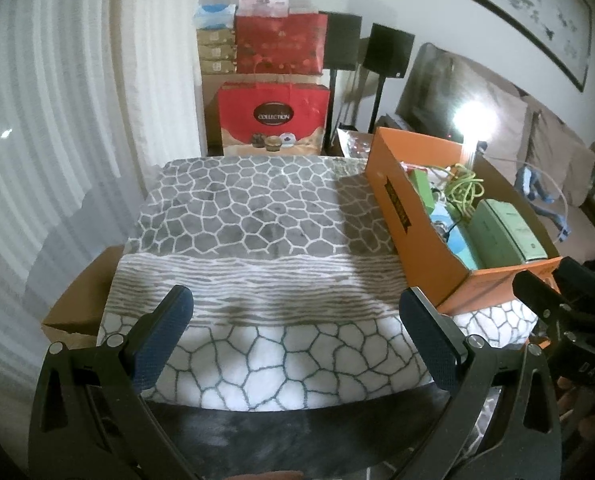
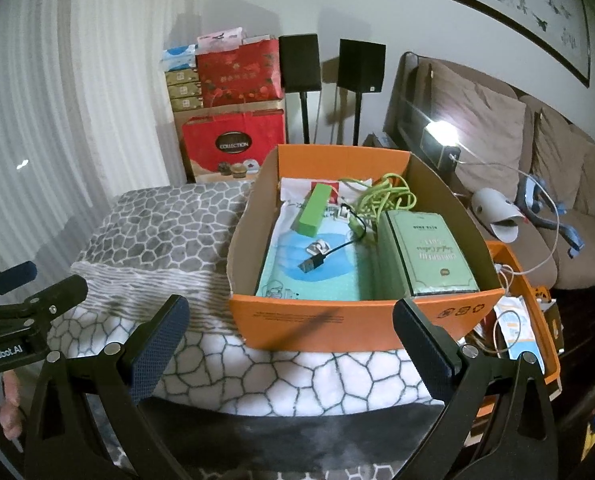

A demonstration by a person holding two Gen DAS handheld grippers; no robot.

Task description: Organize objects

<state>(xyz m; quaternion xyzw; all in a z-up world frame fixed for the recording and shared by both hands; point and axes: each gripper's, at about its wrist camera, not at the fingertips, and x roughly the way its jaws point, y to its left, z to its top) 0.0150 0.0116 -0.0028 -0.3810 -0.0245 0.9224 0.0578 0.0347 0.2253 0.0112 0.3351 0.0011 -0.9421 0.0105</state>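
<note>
An orange cardboard box [image 2: 337,320] sits on the right part of a grey and white patterned blanket [image 1: 257,216]; the left wrist view shows the box [image 1: 401,216] at its right. Inside lie a pale green book-like box [image 2: 429,256], a bright green block [image 2: 313,210], a tangled green cord [image 2: 385,196], a black USB cable [image 2: 317,262] and a light blue packet [image 2: 317,276]. My right gripper [image 2: 291,338] is open just in front of the box's near wall, holding nothing. My left gripper [image 1: 295,334] is open over the bare blanket, left of the box.
Red gift bags [image 1: 273,120] and stacked boxes stand against the wall behind the blanket, with two black speakers [image 2: 329,64] on stands. A brown sofa [image 2: 517,168] with cables lies to the right. A second orange tray [image 2: 537,320] of clutter sits right of the box. A brown carton [image 1: 81,308] is at the left.
</note>
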